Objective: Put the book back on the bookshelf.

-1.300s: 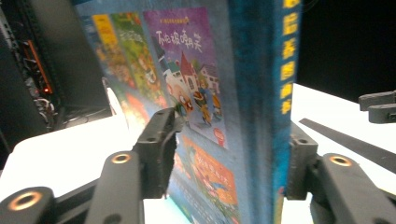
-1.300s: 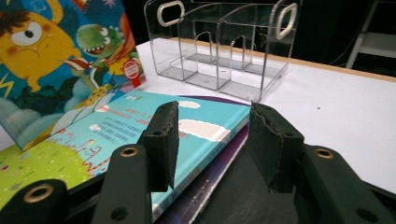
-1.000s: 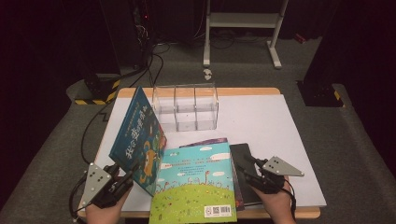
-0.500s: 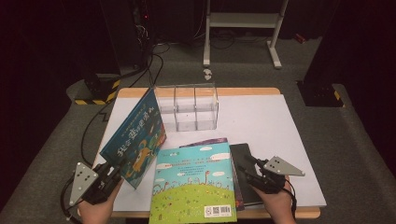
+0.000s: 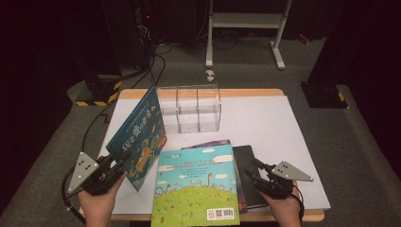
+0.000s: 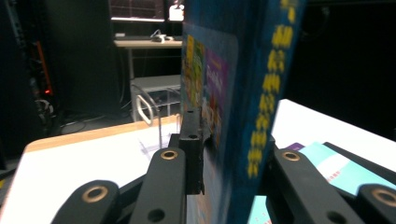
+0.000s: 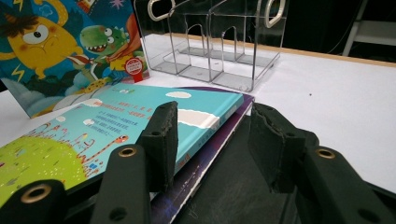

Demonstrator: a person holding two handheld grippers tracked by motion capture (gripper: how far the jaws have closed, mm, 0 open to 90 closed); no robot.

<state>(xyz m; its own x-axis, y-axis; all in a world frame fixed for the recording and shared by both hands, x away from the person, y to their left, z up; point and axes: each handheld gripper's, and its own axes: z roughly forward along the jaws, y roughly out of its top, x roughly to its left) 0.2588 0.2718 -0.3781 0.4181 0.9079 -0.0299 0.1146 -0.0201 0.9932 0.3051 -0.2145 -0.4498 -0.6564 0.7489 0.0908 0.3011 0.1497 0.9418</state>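
A blue picture book [image 5: 137,137] stands tilted on edge at the left of the white table [image 5: 265,123]. My left gripper [image 5: 120,163] is shut on its lower corner. In the left gripper view the book [image 6: 243,93] stands between the jaws of that gripper [image 6: 231,154], which have just been opening a little. A teal book [image 5: 196,187] lies flat on a purple one [image 5: 208,143], with a black book [image 5: 248,170] beside them. My right gripper [image 5: 250,171] hovers open over the black book [image 7: 233,186], by the teal book's [image 7: 107,126] edge, with nothing between the jaws [image 7: 212,135].
A clear plastic organiser [image 5: 191,106] with three compartments stands at the back middle of the table; it also appears in the right gripper view [image 7: 219,42]. White tabletop stretches to the right. A metal stand [image 5: 246,28] and cables lie on the floor beyond.
My left hand has drawn the blue book leftward, off the teal book's left edge. The right gripper has stayed where it was.
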